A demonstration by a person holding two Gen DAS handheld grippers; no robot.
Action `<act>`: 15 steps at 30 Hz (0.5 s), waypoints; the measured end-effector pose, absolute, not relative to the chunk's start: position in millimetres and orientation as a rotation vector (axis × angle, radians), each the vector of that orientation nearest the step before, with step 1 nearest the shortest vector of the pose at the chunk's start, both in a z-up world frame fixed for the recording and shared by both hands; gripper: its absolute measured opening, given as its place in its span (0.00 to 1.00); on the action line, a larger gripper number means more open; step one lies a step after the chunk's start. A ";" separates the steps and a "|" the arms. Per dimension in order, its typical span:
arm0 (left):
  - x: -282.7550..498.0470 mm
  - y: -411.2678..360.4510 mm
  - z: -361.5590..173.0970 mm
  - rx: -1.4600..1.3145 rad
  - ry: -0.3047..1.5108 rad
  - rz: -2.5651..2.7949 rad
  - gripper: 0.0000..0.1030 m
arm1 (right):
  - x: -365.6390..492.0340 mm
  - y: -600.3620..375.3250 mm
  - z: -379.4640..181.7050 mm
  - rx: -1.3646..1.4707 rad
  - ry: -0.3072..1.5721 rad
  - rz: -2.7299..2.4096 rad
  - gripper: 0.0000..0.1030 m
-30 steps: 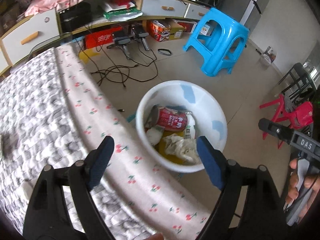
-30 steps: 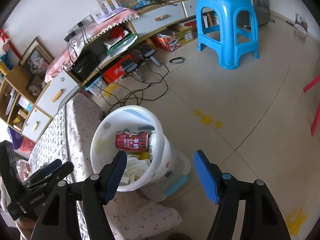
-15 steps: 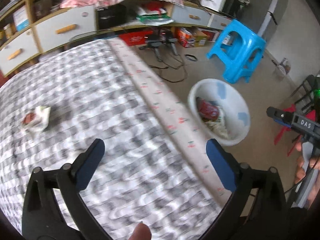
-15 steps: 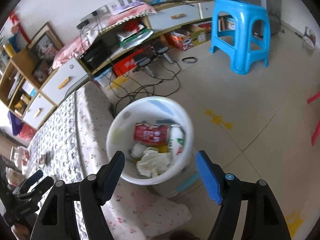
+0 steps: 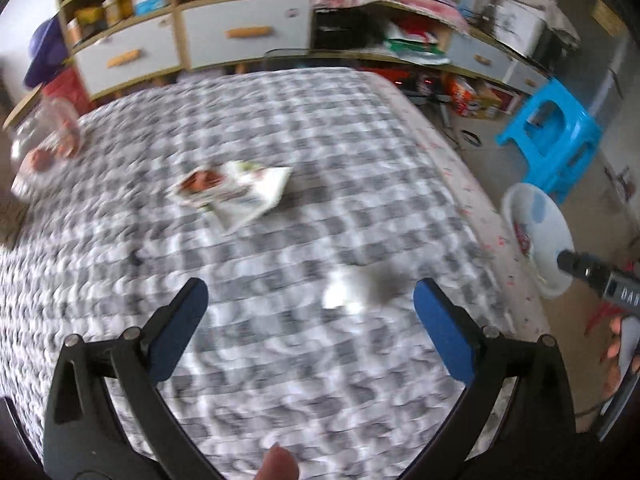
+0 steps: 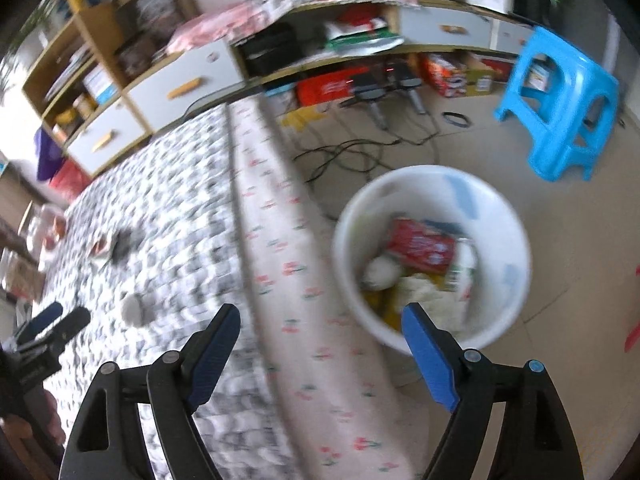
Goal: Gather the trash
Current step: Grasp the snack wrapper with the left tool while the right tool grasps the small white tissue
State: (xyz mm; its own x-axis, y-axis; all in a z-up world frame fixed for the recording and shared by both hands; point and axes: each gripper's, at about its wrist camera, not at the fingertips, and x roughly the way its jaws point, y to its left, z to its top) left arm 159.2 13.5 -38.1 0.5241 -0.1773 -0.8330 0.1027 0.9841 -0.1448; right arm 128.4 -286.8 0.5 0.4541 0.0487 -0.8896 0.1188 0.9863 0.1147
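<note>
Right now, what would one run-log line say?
left gripper: open, empty, over bed | right gripper: opening, empty | snack wrapper: on checkered blanket | white bin: holds trash

- Ahead of the left gripper's (image 5: 306, 322) wide jaws, open quilt (image 5: 360, 184); only a wrapper (image 5: 236, 192) lies there.
- Right gripper's (image 6: 320, 344) opening jaws are empty; the bin's rim (image 6: 520, 240) stands just beyond the right jaw.

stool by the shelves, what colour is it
Bright blue plastic stool, clearest in the right wrist view, standing on the floor past the white bin.
</note>
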 end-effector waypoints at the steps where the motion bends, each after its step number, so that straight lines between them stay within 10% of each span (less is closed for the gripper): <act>1: 157.7 20.0 -39.4 -0.091 1.009 -0.155 0.99 | 130.9 -277.9 -1.4 0.164 1.107 -0.027 0.82; 15: 164.1 100.6 -62.0 -0.178 1.094 0.012 0.99 | 163.0 -147.7 -39.8 0.047 1.217 0.185 0.82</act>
State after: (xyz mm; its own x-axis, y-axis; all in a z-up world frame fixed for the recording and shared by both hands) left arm 164.1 100.6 -62.0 0.4606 -0.0781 -0.8842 -0.0974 0.9857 -0.1378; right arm 163.0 -147.7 -39.8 0.3332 0.1670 -0.9279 -0.1166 0.9839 0.1352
